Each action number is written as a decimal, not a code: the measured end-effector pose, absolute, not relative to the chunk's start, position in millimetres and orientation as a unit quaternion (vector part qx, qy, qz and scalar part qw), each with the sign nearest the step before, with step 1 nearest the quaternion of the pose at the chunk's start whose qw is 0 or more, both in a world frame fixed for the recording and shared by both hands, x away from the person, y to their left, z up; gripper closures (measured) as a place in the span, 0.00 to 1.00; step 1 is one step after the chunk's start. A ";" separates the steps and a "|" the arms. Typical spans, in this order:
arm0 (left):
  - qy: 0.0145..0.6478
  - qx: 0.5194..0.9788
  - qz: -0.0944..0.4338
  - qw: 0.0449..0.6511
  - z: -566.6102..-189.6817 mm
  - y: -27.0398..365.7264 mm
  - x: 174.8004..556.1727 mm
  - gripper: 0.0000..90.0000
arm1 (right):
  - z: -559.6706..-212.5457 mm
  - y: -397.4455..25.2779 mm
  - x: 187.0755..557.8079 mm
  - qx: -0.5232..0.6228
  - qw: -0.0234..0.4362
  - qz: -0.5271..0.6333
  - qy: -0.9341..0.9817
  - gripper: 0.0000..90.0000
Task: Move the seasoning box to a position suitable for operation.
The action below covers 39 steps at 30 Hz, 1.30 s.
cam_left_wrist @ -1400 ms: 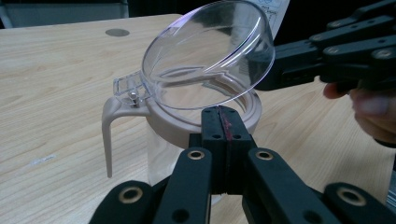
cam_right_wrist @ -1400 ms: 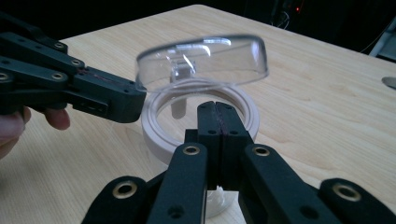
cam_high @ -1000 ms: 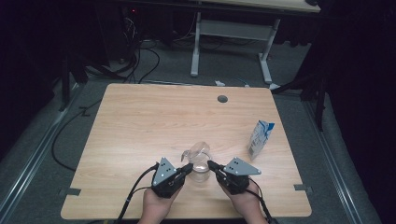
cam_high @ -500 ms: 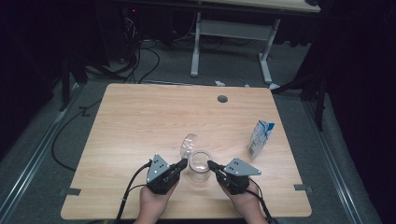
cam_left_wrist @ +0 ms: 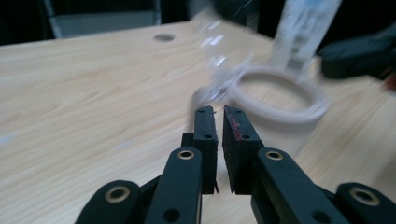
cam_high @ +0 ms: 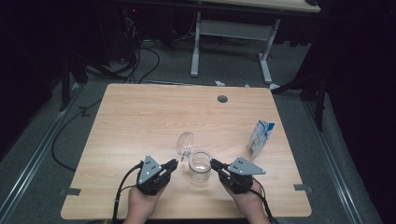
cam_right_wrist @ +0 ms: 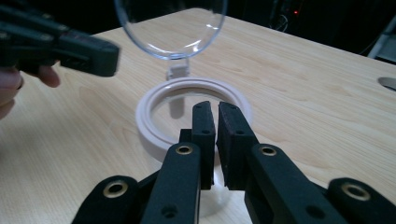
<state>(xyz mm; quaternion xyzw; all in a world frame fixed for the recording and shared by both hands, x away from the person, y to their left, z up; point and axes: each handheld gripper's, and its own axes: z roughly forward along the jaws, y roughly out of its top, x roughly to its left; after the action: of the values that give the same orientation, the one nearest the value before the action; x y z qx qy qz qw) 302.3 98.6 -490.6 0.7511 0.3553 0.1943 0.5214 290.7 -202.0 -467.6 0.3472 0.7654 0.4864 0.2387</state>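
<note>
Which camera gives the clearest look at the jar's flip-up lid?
The right gripper view: the clear hinged lid stands open, sharp and near, above the jar. The high view shows it small; in the left gripper view it is blurred.

Both hands come in from the near edge, each holding a gripper low and pointing inward toward the other. The left gripper (cam_high: pixel 173 163) has its jaws pressed nearly together, and the right gripper (cam_high: pixel 214 162) likewise has its jaws closed, with nothing between them.
</note>
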 end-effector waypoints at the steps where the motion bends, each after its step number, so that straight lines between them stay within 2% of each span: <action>1: 0.361 0.754 0.192 0.514 -495.5 104.0 303.0 0.91 | -467.6 -204.4 290.9 0.351 0.240 0.485 0.764 0.95; 6: 0.380 0.764 0.189 0.486 -510.7 119.9 309.6 0.84 | -471.1 -218.8 291.7 0.375 0.246 0.477 0.756 0.93; 11: 0.375 0.772 0.216 0.466 -517.2 139.5 309.0 0.76 | -473.5 -237.4 290.0 0.397 0.263 0.462 0.749 0.92; 17: 0.399 0.755 0.224 0.469 -520.5 156.3 312.4 0.73 | -481.8 -265.9 287.4 0.434 0.271 0.446 0.734 0.91; 27: 0.406 0.749 0.224 0.474 -522.6 159.0 316.2 0.67 | -483.8 -297.5 288.7 0.465 0.291 0.433 0.715 0.85; 39: 0.408 0.741 0.228 0.482 -521.7 163.0 307.2 0.65 | -482.4 -319.1 299.6 0.505 0.330 0.413 0.683 0.65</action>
<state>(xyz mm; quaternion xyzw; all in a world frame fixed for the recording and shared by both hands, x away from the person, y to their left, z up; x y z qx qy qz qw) 307.2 163.0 -521.7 0.7412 0.4077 0.2280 0.4820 299.6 -319.1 -482.4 0.5045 0.6829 0.4126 0.3299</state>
